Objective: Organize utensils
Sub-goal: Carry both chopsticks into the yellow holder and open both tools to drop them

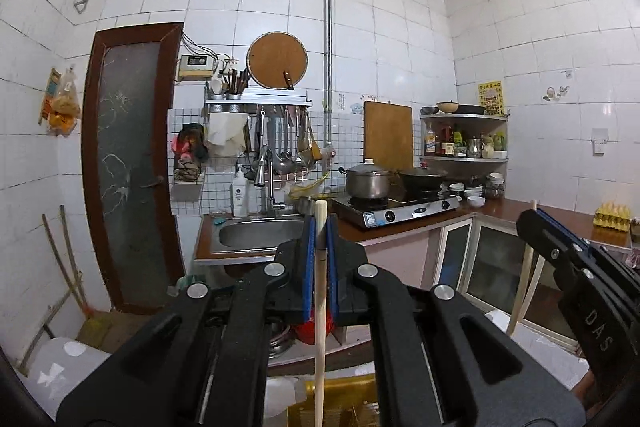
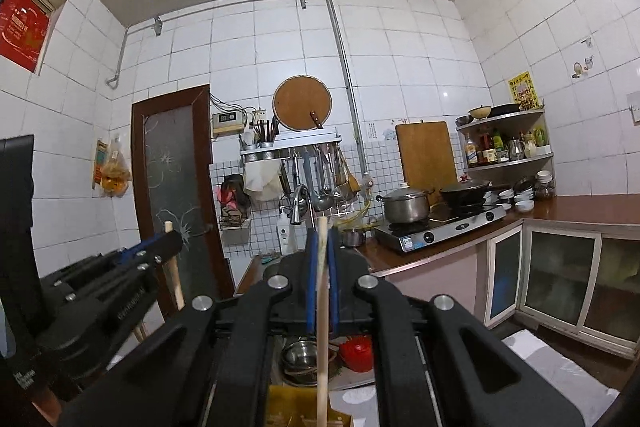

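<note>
My left gripper is shut on a pale wooden chopstick that stands upright between its blue pads, its top end above the fingertips. My right gripper is shut on a second wooden chopstick, also upright. The right gripper also shows in the left wrist view at the right, holding its stick. The left gripper also shows in the right wrist view at the left. Both are held in the air, well back from the counter. A wall rack with a utensil holder of chopsticks hangs above the sink.
A steel sink and faucet sit in the brown counter. A gas stove carries a steel pot and a black wok. Ladles hang under the rack. Below the grippers lie a yellow box, metal bowls and a red object.
</note>
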Tool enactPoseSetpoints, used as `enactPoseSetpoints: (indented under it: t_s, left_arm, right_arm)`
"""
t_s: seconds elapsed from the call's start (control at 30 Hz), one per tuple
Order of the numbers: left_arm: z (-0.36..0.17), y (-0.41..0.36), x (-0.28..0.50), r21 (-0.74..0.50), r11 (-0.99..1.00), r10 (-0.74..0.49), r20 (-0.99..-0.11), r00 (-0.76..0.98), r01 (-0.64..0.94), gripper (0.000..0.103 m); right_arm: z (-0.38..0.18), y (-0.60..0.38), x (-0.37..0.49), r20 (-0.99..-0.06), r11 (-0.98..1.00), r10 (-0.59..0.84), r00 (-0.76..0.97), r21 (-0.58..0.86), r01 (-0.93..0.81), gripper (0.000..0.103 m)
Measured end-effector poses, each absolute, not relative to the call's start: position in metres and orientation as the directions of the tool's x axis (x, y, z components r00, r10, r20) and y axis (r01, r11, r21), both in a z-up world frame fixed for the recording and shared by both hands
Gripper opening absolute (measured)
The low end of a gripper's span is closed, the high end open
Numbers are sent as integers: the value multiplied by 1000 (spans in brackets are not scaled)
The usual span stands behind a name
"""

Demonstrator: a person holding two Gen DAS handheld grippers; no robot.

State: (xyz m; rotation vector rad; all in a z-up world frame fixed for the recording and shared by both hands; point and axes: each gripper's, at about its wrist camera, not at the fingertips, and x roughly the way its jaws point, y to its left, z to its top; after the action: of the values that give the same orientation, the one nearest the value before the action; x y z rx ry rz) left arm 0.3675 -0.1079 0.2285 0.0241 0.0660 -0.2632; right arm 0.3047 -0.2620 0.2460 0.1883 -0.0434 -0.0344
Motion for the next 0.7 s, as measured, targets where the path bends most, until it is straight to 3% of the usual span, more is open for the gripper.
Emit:
enactPoseSetpoints:
  t_s: [0.17,0.43,0.5,0.57,0.67,0.7]
  left_arm:
    - [187,-110,399,3,964,-264,-112,958,266,4]
    - [124,-95,429,-13,970,-241,-227,944,245,5]
    - [125,-86,423,-7,974,-224,-231,947,228,16]
    - [133,-77,411,-13,980,-197,-219,956,199,57]
    - [149,-62,383,-13,985,-170,-205,964,171,73]
    - [153,-57,376,-15,985,-169,-212,963,170,74]
  right_arm:
    - [216,-262,335,43,979,-62,997,197,52,5]
    - [155,-262,369,-69,980,-45,997,189,58,6]
    - [153,-265,365,-98,980,-32,995,193,51,7]
    - [158,-267,356,-113,981,-45,993,181,65,10]
    - [167,-278,329,-129,977,-55,990,197,80,56]
    - [171,-280,316,-126,977,-62,990,197,86,56]
